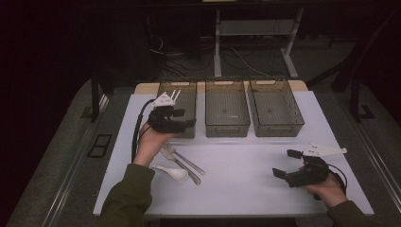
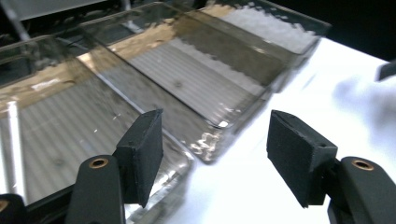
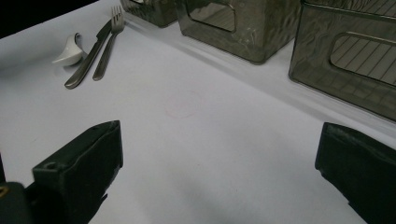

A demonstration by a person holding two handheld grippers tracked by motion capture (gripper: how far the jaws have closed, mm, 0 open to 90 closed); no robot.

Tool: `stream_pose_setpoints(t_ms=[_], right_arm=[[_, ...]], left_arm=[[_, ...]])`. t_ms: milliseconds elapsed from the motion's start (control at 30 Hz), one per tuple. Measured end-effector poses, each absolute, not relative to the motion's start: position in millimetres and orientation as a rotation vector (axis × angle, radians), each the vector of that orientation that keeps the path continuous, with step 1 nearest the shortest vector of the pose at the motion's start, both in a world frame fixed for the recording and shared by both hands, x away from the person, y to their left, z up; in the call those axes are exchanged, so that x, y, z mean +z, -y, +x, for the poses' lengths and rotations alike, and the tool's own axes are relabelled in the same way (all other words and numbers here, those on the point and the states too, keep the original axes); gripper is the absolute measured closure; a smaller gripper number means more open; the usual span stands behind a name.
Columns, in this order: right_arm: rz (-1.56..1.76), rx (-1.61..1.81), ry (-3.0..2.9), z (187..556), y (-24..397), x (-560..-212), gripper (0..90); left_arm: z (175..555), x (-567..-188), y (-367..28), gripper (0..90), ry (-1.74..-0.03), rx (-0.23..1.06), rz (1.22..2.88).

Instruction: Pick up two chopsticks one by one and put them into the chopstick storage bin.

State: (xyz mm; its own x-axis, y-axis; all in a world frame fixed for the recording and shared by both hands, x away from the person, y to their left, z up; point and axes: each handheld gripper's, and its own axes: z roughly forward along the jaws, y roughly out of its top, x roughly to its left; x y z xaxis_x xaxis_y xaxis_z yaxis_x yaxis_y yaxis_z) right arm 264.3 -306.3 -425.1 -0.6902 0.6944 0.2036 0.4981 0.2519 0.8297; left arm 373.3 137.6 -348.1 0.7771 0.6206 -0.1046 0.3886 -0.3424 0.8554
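The table [image 1: 246, 184] carries a white top, and everything below is placed against the middle bin.

Three clear, smoke-tinted bins stand in a row along the far part of the table, long sides parallel. The middle bin [image 1: 227, 108] sits centred. The left bin [image 1: 187, 97] is just beside it on the left, the right bin [image 1: 275, 107] just beside it on the right, with narrow gaps between. All three have ribbed floors. In the right gripper view, two of them show cut-out handle openings in their near end walls.

The left gripper [image 1: 182, 118] is held at the near end of the left bin, left of the middle bin, above the bin's near edge. Its jaws stand wide apart and hold nothing; the left gripper view looks between them at the bins' near corners. The left hand [image 1: 150, 142] grips it from below.

The right gripper [image 1: 286, 163] is near the table's front right, well apart from the middle bin and nearer the person. Its jaws are wide apart and empty, over bare table. The right hand [image 1: 326, 188] holds it.

Cutlery lies front-left of the middle bin, just beside the left hand: a knife [image 1: 178, 165] and a fork [image 1: 185, 159] side by side, near touching, and a white spoon [image 1: 171, 172] just beyond the knife, on the side away from the middle bin.
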Motion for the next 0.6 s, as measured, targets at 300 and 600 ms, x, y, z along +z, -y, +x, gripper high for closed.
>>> stream_pose_setpoints(t_ms=[300,600], right_arm=[[1.119,1.41,-2.305,264.1,307.2,-425.0,0.8],[1.118,1.407,-2.303,263.8,307.9,-425.1,0.8]], left_arm=[[337.4,-366.7,-142.3,37.1,-0.72,0.268,2.001],[313.1,-379.4,-159.2,41.2,-0.685,0.274,1.992]])
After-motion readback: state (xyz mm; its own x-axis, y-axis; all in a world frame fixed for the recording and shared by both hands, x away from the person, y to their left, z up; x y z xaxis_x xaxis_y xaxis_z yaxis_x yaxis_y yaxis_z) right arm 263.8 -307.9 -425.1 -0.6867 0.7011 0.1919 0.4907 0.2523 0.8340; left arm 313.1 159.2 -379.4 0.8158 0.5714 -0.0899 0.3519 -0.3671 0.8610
